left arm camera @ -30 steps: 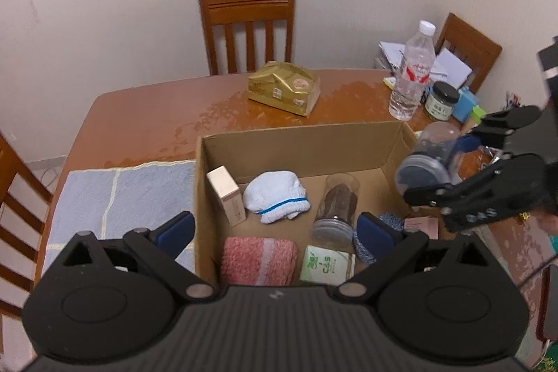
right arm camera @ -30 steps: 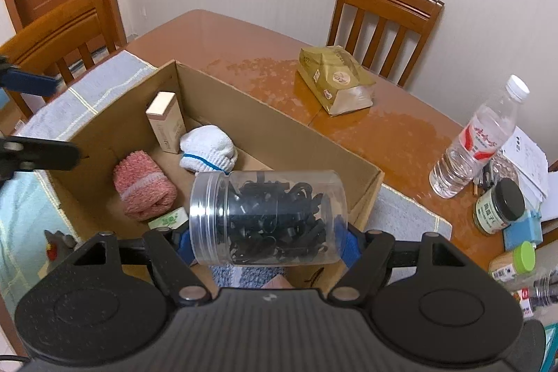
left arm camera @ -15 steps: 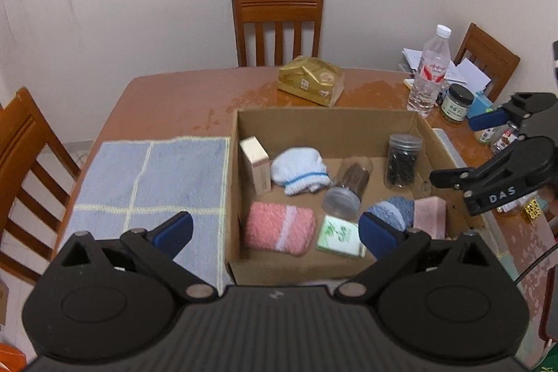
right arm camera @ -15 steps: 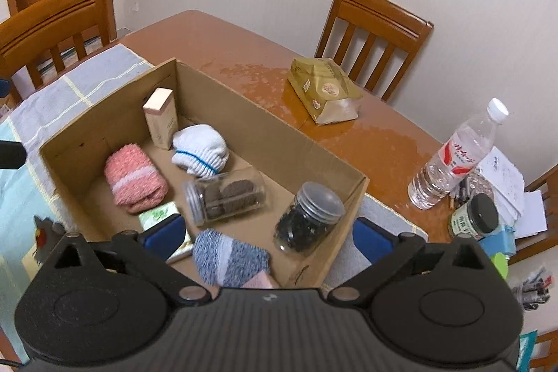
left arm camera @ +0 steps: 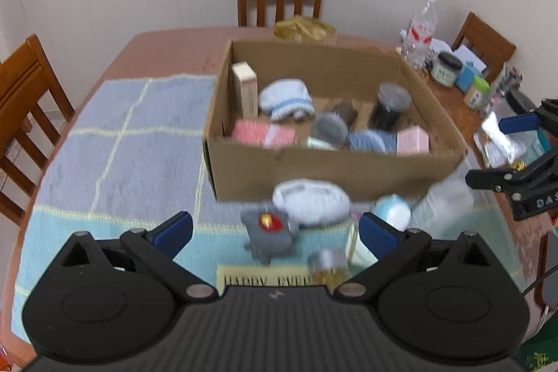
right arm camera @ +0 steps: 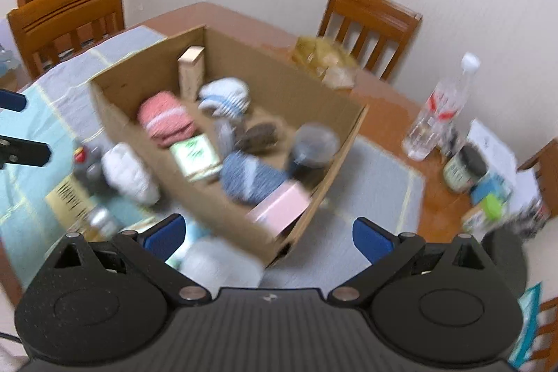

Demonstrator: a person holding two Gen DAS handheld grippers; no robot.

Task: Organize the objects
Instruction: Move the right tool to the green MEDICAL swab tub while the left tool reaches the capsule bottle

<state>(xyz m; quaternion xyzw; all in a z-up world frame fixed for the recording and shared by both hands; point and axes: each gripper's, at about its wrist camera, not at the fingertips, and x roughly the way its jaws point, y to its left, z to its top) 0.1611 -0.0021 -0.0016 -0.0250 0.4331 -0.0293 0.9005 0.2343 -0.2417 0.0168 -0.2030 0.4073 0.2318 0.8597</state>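
Both grippers hang empty with jaws wide: left gripper (left arm camera: 275,229), right gripper (right arm camera: 268,232). Loose items lie on the mat just in front of the cardboard box (left arm camera: 314,166). Select the white pouch (left arm camera: 310,201); centre the jaws before closing.

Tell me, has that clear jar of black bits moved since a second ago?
Yes. The clear jar left the right tool, which now stands open, and sits upright in the cardboard box, near its right-hand corner.

Matt cardboard box (left arm camera: 314,162) on a woven cloth mat (left arm camera: 122,142) over a glossy wooden table (left arm camera: 167,47).
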